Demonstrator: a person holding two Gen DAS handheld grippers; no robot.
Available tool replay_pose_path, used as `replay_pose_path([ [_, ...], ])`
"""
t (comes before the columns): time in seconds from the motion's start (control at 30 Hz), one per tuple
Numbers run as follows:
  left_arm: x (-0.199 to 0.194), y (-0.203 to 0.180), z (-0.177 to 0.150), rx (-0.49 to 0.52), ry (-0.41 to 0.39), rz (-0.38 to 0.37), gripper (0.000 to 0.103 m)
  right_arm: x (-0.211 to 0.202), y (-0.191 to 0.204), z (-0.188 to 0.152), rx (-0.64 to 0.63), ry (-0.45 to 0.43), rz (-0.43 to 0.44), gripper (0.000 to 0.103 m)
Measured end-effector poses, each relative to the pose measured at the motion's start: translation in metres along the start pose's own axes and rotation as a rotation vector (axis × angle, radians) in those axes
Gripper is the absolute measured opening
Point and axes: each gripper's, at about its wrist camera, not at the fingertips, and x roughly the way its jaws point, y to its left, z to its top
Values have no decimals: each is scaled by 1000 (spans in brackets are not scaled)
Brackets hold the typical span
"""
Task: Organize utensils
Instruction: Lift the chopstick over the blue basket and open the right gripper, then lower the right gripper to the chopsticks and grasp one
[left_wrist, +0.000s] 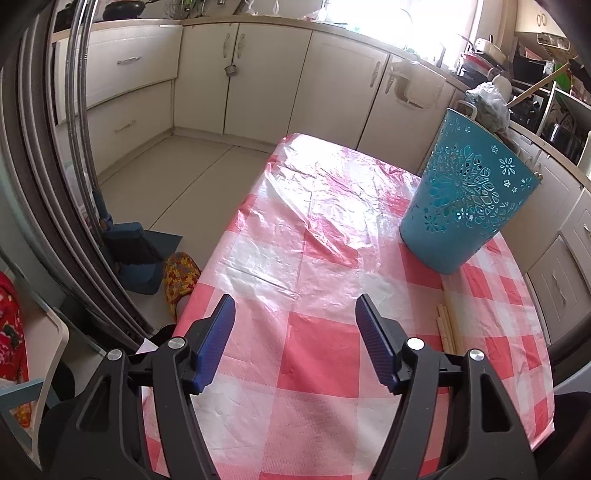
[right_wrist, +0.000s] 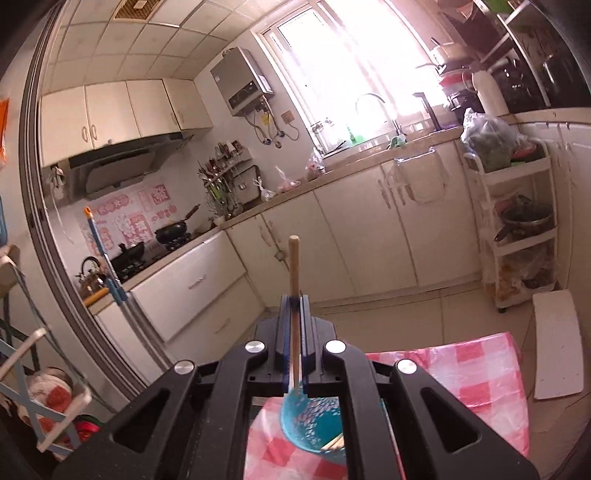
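Note:
A teal perforated holder (left_wrist: 469, 199) stands on the right of the pink checked table (left_wrist: 317, 350). Several pale wooden sticks (left_wrist: 448, 325) lie on the cloth in front of it, right of my left gripper (left_wrist: 295, 310), which is open and empty above the table. A wooden handle (left_wrist: 537, 88) pokes up behind the holder. My right gripper (right_wrist: 294, 295) is shut on a wooden stick (right_wrist: 294, 258), held upright high above the holder (right_wrist: 314, 424), which shows below between the arms with sticks inside.
Cream cabinets (left_wrist: 258, 81) run along the far wall. A sliding door frame (left_wrist: 55, 184) and a blue dustpan (left_wrist: 140, 254) are at the left. A white shelf trolley (right_wrist: 517, 229) and a white board (right_wrist: 557, 347) stand right of the table.

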Motion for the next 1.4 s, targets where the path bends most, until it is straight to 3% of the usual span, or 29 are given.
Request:
replay_pose_path([
  [0.13,1,0,-2,-5,5,3,64,37,4,-29,-129,75,-123,5],
  [0.23,-3,-1,-1,-7,-5,3,65,62,-1,-58,-158,194,-148,5],
  [0.33,-11,-2,-1,-14,-15,-5,65,69,-6,-74,-146,243,-158,5],
  [0.4,-17,-3,-3,-14,-23,-11,67,62,-6,-80,-139,243,-159,7],
  [0.53,-25,-4,-8,-3,-28,-14,68,28,5,-85,-142,191,-159,34],
  [0.77,-33,4,-18,-25,-31,-10,70,-26,14,-113,-149,150,-185,36],
  [1.1,-47,5,-27,-12,-45,-18,75,-36,-9,-199,-48,378,-245,36],
  [1.4,-51,19,-35,-35,-52,-2,76,-24,3,-231,-101,475,-239,36],
])
